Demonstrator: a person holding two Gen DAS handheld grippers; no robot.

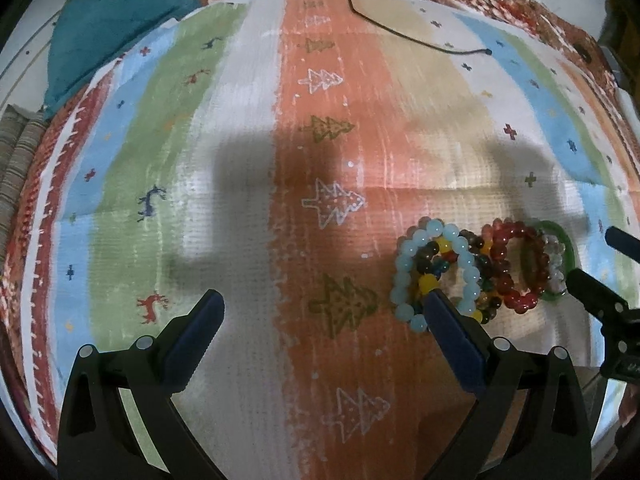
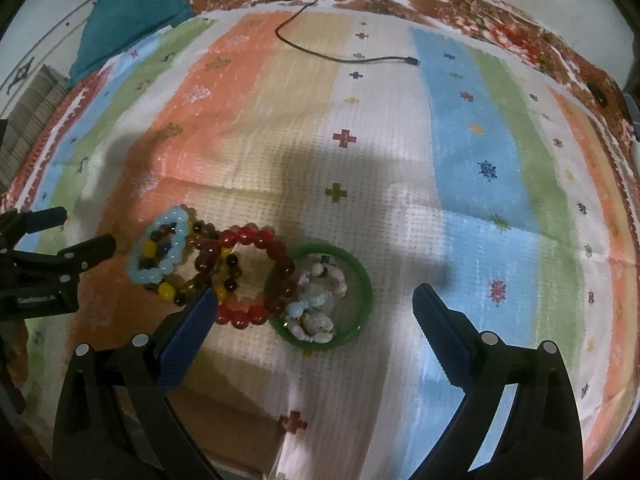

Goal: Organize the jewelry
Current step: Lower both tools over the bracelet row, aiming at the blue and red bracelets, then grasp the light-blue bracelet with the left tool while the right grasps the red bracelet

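left gripper (image 1: 324,308) spread wide, nothing between its blue pads, hanging over the orange stripe of the striped cloth (image 1: 248,128). its right-hand finger tip (image 1: 440,304) overlaps the lower edge of the pale blue bead bracelet (image 1: 404,276) in the left wrist view; cannot tell if it touches.

right gripper (image 2: 314,300) also spread wide, holding nothing. in the right wrist view its left-hand finger tip (image 2: 204,304) sits in front of the bead cluster, its right-hand one over bare cloth to the lower right.

jewelry all in one heap, centre-left of the right wrist frame and right of centre in the left wrist frame. running left to right in the right wrist view: pale blue bead bracelet, lying over a mixed dark and yellow bead bracelet (image 2: 168,290); an amber-brown bead bracelet (image 2: 208,260); a red bead bracelet (image 2: 256,240), its loop overlapping the rim of the green bangle (image 2: 362,276). inside the bangle lies a small pile of pale shell-like beads (image 2: 316,316). pieces touch or overlap one another; none set apart.

black cable (image 2: 320,54) runs across the cloth in the upper middle of the frame, well apart from the heap. teal cushion (image 2: 128,20) at upper left, off the cloth's edge. shadows of both tools fall across the cloth above the heap.
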